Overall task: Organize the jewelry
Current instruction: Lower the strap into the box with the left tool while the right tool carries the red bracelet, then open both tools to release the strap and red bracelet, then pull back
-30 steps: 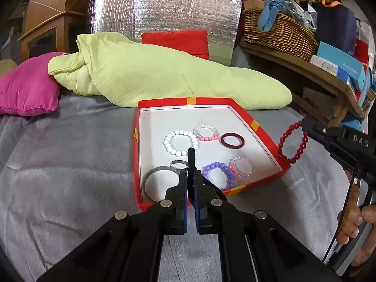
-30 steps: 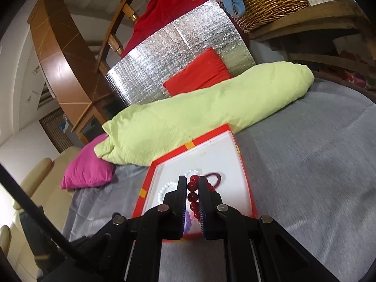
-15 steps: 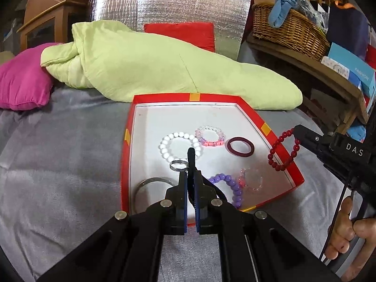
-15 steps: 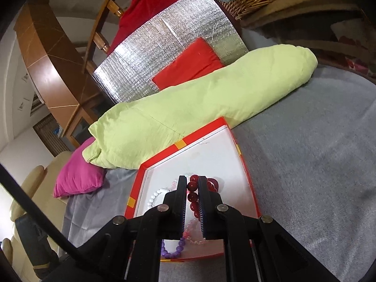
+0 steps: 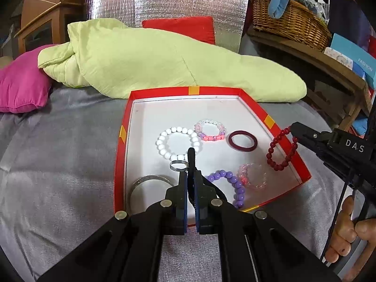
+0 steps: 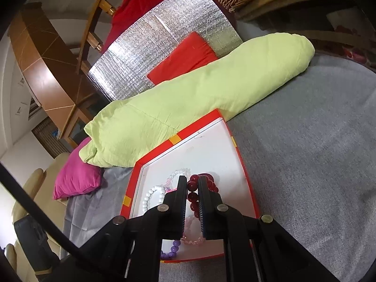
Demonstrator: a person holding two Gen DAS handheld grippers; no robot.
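My right hand-held gripper (image 6: 190,185) pinches red bead bracelet (image 5: 280,150); left hand-held gripper (image 5: 190,176) clamps black hair tie (image 5: 191,156). Beads smooth, slippery, dangling; hold firmly.

Pale green quilt (image 5: 164,63) between pink cushion (image 5: 21,84) and wicker basket (image 5: 289,21), before silver foil panel (image 5: 164,0)

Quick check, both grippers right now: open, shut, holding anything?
Left gripper: shut on a black band, above the red tray.
Right gripper: shut on the dark red bead bracelet.
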